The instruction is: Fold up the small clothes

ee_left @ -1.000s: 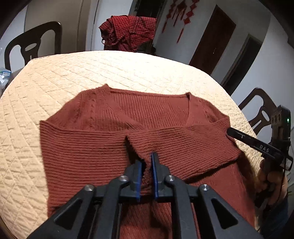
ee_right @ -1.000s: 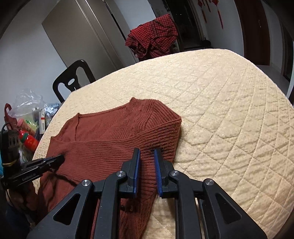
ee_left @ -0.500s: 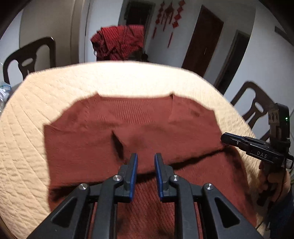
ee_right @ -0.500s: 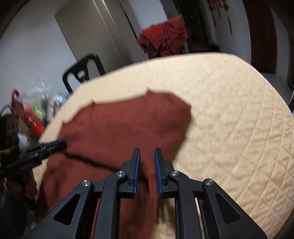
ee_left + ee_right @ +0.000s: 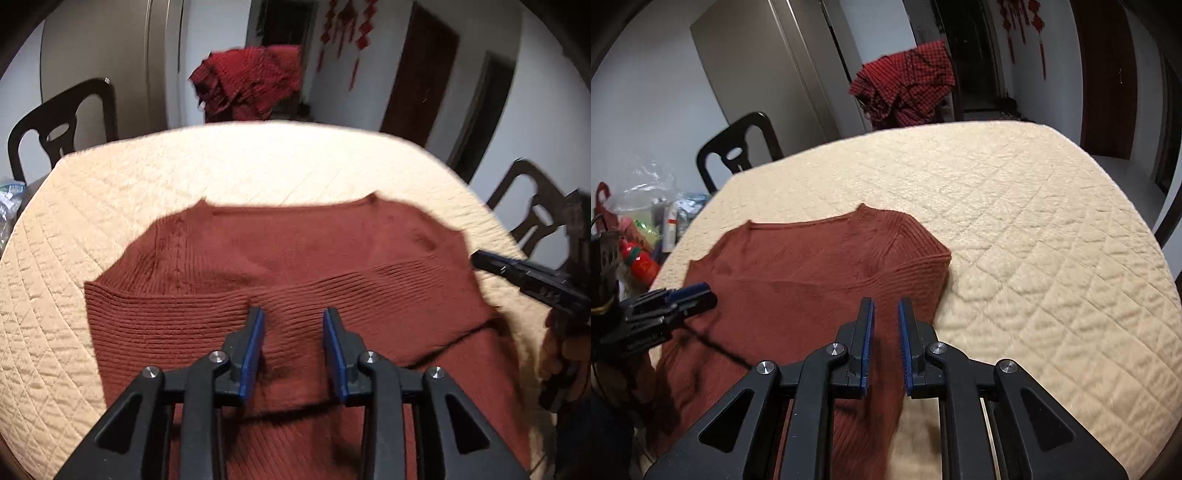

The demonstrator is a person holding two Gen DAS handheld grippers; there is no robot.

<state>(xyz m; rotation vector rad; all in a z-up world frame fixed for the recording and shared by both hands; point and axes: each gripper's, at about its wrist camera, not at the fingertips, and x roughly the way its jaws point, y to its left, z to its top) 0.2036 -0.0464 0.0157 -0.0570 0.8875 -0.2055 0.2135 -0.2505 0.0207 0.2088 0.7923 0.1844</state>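
A rust-brown knit sweater (image 5: 280, 273) lies flat on the quilted cream table cover (image 5: 147, 192), its sleeves folded across the body. My left gripper (image 5: 293, 315) is open and empty, hovering above the folded sleeves. My right gripper (image 5: 885, 306) is open by a narrow gap and empty, above the sweater (image 5: 812, 273) near its right edge. The right gripper also shows in the left wrist view (image 5: 517, 273) at the sweater's right side. The left gripper shows in the right wrist view (image 5: 676, 299) at the left.
A red checked garment (image 5: 251, 85) hangs over a chair beyond the table. Dark chairs stand at the left (image 5: 55, 125) and the right (image 5: 532, 218). Bottles and bags (image 5: 642, 236) sit off the table's left side. The quilted cover (image 5: 1034, 229) stretches to the right.
My left gripper let go of the sleeve, opened wide and drew back and up. The right gripper also lifted away from the sweater's edge and opened slightly. The sleeves now lie folded.
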